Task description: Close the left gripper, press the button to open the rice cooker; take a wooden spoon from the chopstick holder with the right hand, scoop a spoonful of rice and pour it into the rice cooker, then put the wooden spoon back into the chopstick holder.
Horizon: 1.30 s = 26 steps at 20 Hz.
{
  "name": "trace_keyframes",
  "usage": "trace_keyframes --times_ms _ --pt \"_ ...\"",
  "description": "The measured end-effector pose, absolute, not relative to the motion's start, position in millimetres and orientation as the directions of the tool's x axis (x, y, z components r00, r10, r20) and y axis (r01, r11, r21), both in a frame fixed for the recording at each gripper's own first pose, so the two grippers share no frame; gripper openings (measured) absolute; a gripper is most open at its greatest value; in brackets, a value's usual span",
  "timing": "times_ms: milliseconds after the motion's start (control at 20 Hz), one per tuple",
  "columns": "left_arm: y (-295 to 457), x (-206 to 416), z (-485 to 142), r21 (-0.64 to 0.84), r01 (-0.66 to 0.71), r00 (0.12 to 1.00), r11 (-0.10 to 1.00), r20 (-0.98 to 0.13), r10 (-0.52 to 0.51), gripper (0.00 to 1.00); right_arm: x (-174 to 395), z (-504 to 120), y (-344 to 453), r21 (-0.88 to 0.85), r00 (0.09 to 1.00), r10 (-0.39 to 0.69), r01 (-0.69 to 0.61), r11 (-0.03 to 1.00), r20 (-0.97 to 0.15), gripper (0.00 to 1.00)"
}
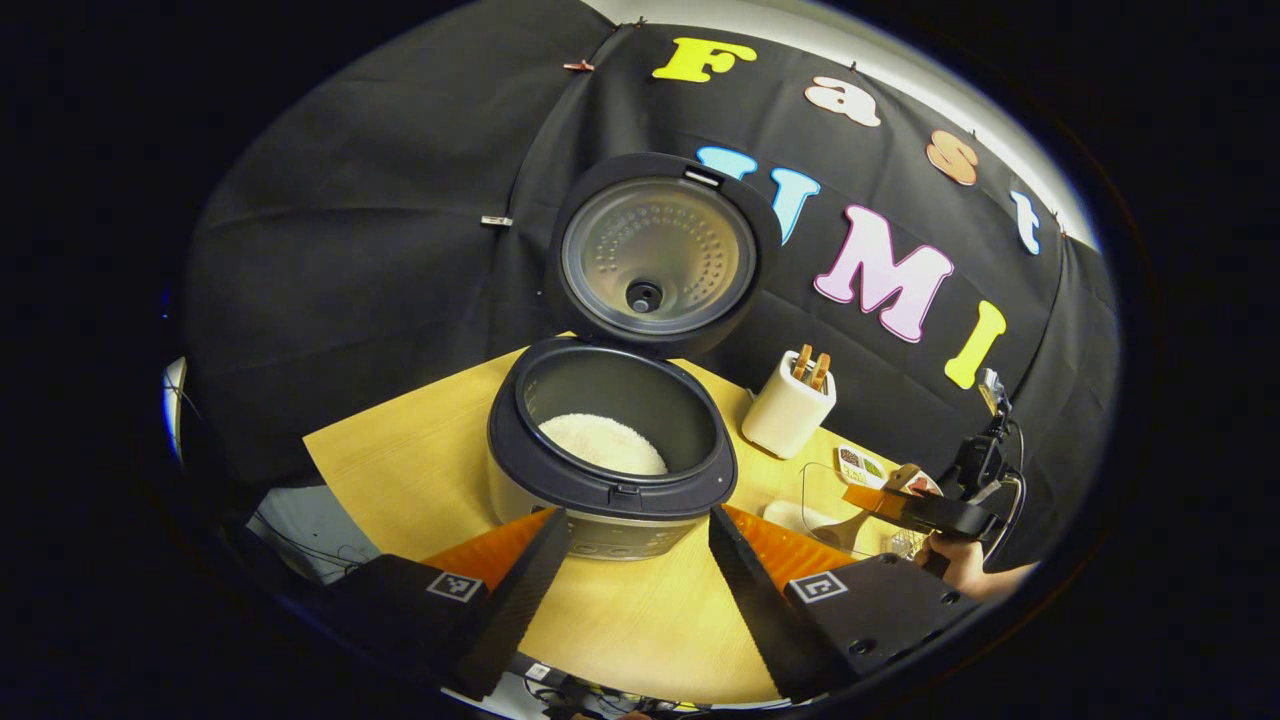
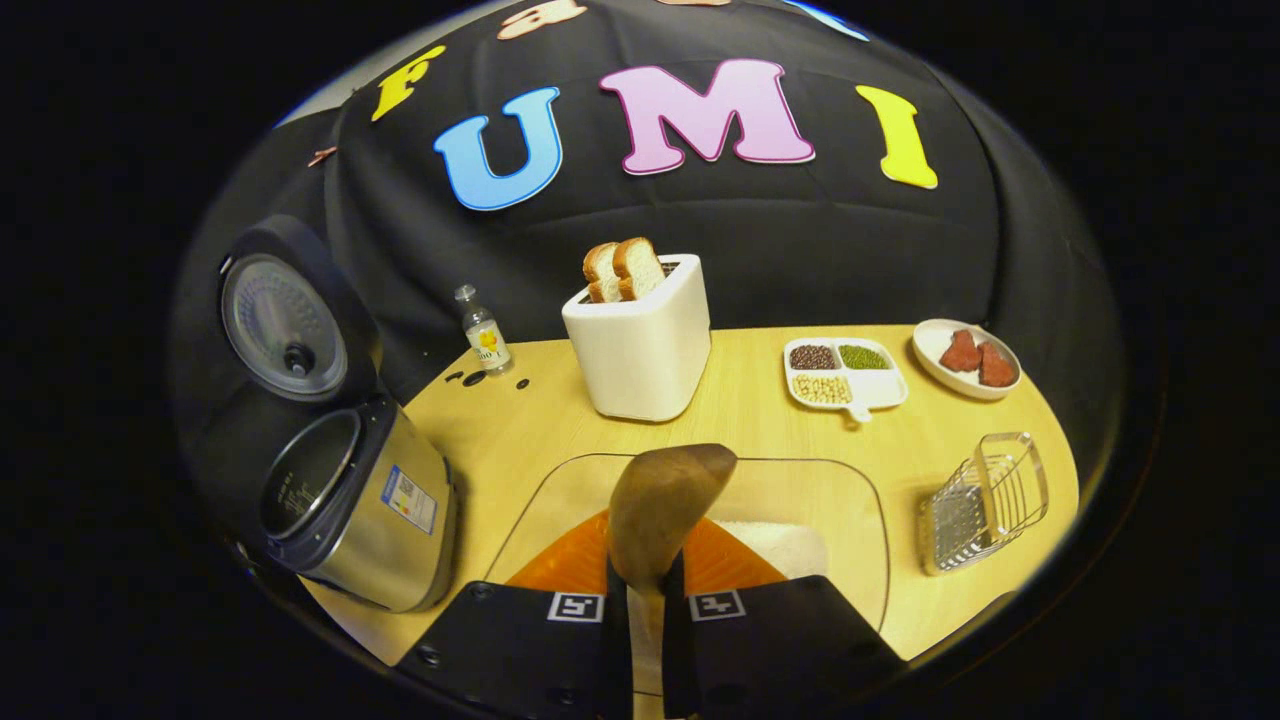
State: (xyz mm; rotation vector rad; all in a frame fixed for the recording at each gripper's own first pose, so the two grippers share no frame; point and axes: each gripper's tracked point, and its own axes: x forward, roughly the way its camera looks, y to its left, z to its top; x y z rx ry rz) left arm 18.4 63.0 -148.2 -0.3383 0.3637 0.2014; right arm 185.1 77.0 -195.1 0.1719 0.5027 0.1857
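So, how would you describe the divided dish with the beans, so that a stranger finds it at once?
Start at the white toaster at the back of the wooden table. To its right lies a white divided dish, beside a round plate of red pieces. It alone has compartments, holding dark, green and pale beans.

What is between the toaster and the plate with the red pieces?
In the right gripper view, a divided dish of beans and grains sits on the table between the toaster and the plate.
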Motion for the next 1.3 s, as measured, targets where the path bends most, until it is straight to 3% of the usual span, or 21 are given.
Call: trace_keyframes --times_ms 500,950,1050,1300 --pt "79.4 10.4 -141.6 -0.303 -0.283 0.918 0.910 -0.361 0.165 0.95 197.6 -196.5 71.6 0.543 0.806 0.260 0.089 0.835 -0.532 0.16" --pt "74.3 17.0 -126.0 -0.288 -0.251 0.932 0.924 -0.328 0.151 0.95 186.0 -174.0 2.8 0.636 0.844 0.164 0.242 0.733 -0.510 0.16" --pt "73.7 16.9 -124.2 -0.287 -0.245 0.935 0.926 -0.323 0.147 0.92 182.1 -165.2 -11.2 0.671 0.854 0.145 0.276 0.688 -0.500 0.16" --pt "76.9 17.1 -120.6 -0.286 -0.228 0.940 0.931 -0.314 0.134 0.95 175.1 -145.2 -27.0 0.751 0.867 0.129 0.332 0.570 -0.481 0.16"
